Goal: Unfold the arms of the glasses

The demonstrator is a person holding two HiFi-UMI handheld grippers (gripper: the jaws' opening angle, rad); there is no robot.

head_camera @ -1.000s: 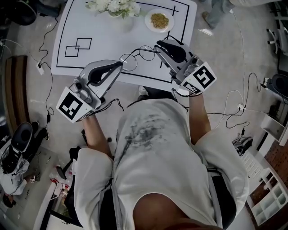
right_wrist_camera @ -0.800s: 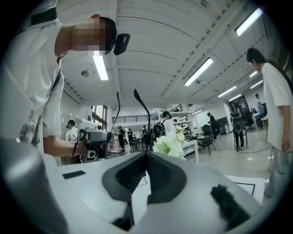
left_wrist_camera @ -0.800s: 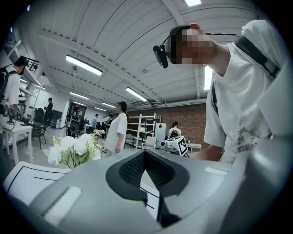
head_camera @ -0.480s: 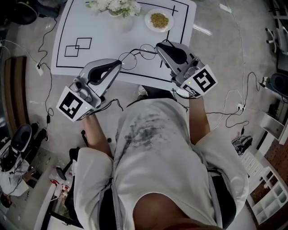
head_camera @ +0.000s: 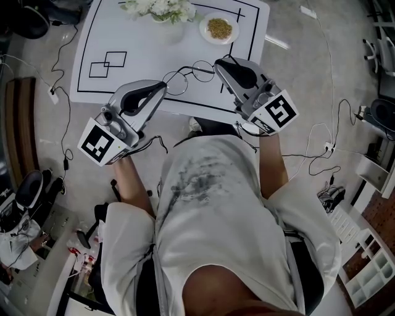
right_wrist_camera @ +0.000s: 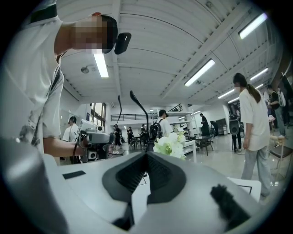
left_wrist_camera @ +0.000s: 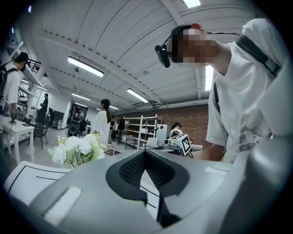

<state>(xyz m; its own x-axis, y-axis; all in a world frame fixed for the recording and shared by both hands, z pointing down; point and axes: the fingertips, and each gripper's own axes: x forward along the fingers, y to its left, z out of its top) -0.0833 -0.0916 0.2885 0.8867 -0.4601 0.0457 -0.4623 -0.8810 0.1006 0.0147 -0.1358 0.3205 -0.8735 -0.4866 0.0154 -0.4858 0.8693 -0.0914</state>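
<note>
Thin round-lensed wire glasses [head_camera: 189,76] hang in the air over the near edge of the white table [head_camera: 142,49], between my two grippers. My left gripper [head_camera: 165,86] is shut on the frame's left end beside one lens. My right gripper [head_camera: 216,64] is shut at the frame's right end. In the right gripper view its jaws [right_wrist_camera: 146,153] meet on a dark glasses arm [right_wrist_camera: 139,106] that curves upward, with a second arm beside it. In the left gripper view the jaws [left_wrist_camera: 145,151] are together; the thin frame between them is hidden.
On the table's far side stand a bunch of white flowers [head_camera: 157,9] and a small bowl of grain [head_camera: 218,28]. Black outlines are printed on the tabletop. Cables trail over the floor on both sides. Several people stand in the room behind.
The right gripper has nudged up and right, and its end of the glasses has lifted slightly with it. The left gripper has stayed put.
</note>
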